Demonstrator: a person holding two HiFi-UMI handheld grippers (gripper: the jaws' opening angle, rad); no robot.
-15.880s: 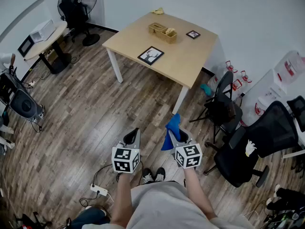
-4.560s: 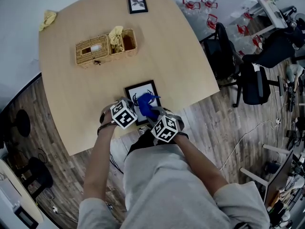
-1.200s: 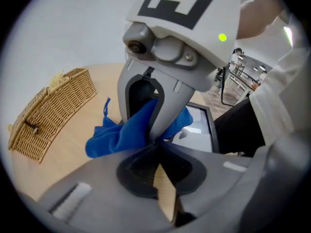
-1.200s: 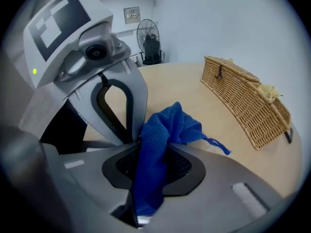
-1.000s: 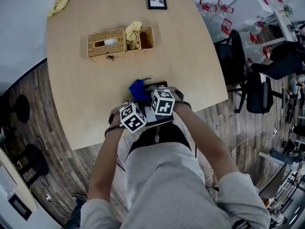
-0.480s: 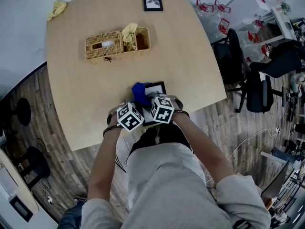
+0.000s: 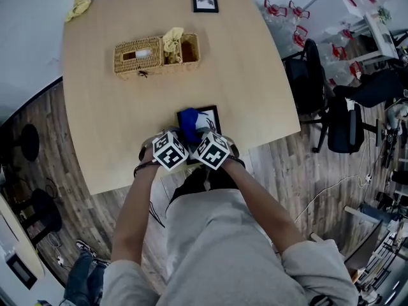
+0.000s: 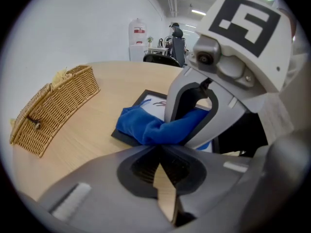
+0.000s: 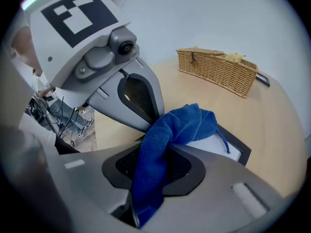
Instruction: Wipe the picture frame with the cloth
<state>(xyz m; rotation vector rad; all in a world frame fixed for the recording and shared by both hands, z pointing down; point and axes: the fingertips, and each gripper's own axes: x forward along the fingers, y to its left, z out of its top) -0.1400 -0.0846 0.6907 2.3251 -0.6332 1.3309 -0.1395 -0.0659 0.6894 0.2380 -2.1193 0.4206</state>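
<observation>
A black picture frame [image 7: 211, 115] with a white picture lies flat near the table's front edge. A blue cloth [image 7: 189, 122] is bunched on its left part. My right gripper [image 7: 197, 131] is shut on the cloth [image 9: 181, 125], which runs up between the jaws and drapes onto the frame [image 9: 234, 148]. My left gripper [image 7: 183, 136] sits just left of it, jaws shut with nothing between them, tips at the frame's near edge [image 8: 127, 138]. In the left gripper view the right gripper [image 8: 187, 126] stands over the cloth [image 8: 146, 126]. The frame's lower half is hidden under both grippers.
A wicker basket [image 7: 156, 51] with a yellow cloth in it stands at mid-table. A small second frame [image 7: 205, 0] lies at the far edge and a yellow rag [image 7: 78, 7] at the far left corner. Office chairs [image 7: 338, 116] stand to the right of the table [image 7: 255, 75].
Over the last second the cloth has slid a little to the right onto the frame with my right gripper. The two grippers have drawn closer together.
</observation>
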